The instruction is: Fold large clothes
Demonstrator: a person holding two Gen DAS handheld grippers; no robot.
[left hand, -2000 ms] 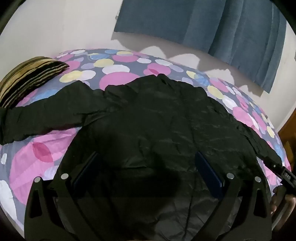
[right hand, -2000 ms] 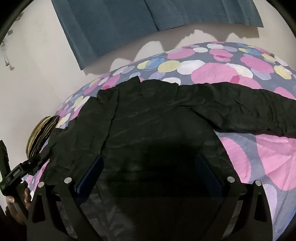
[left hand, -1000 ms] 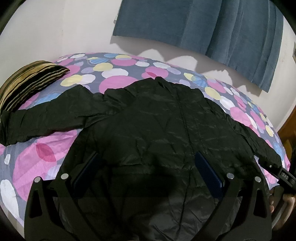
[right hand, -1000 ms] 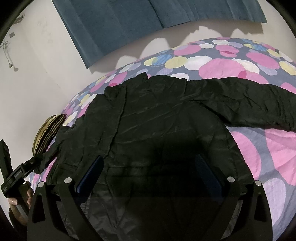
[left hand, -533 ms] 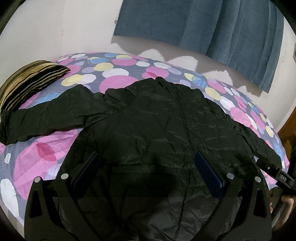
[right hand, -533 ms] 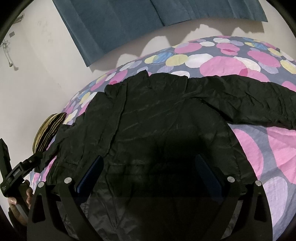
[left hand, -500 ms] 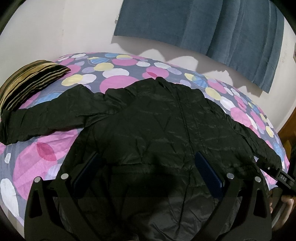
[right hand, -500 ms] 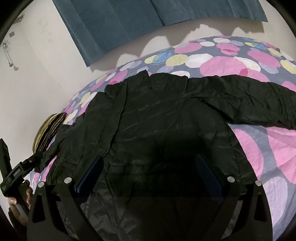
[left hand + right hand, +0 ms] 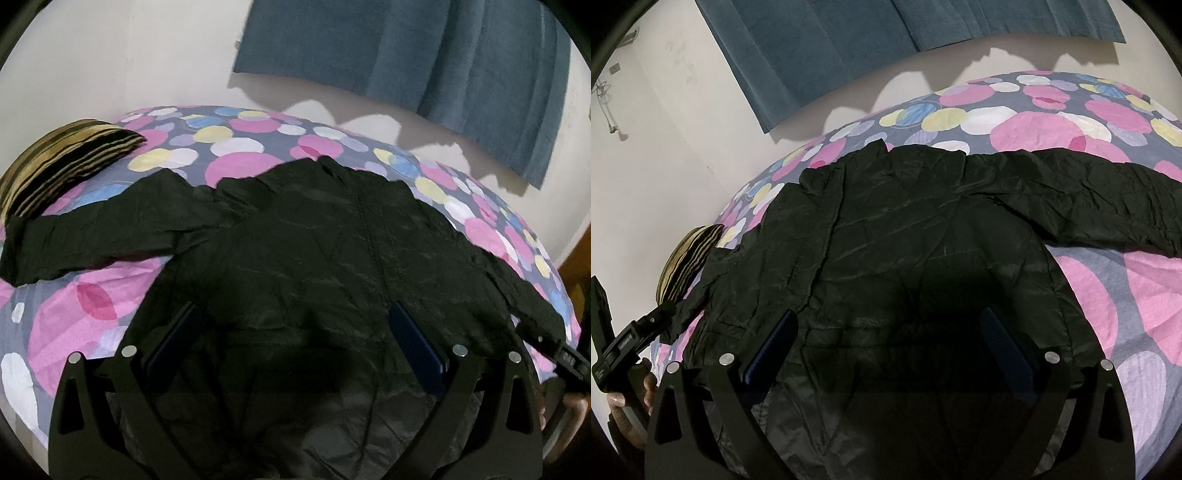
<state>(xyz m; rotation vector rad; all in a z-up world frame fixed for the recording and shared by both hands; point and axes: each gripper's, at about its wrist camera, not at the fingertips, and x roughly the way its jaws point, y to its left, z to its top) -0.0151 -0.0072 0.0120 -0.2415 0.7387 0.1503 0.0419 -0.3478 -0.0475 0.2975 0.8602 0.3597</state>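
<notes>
Left tool (image 9: 295, 339) and right tool (image 9: 886, 339): both spread wide, gripping nothing, poised above lower hem of black jacket (image 9: 332, 258). Jacket spread flat on bed (image 9: 74, 317) with dotted sheet, sleeves extended sideways. Striped pillow (image 9: 62, 166) beyond left sleeve. Blue curtain (image 9: 424, 55) on far wall.
</notes>
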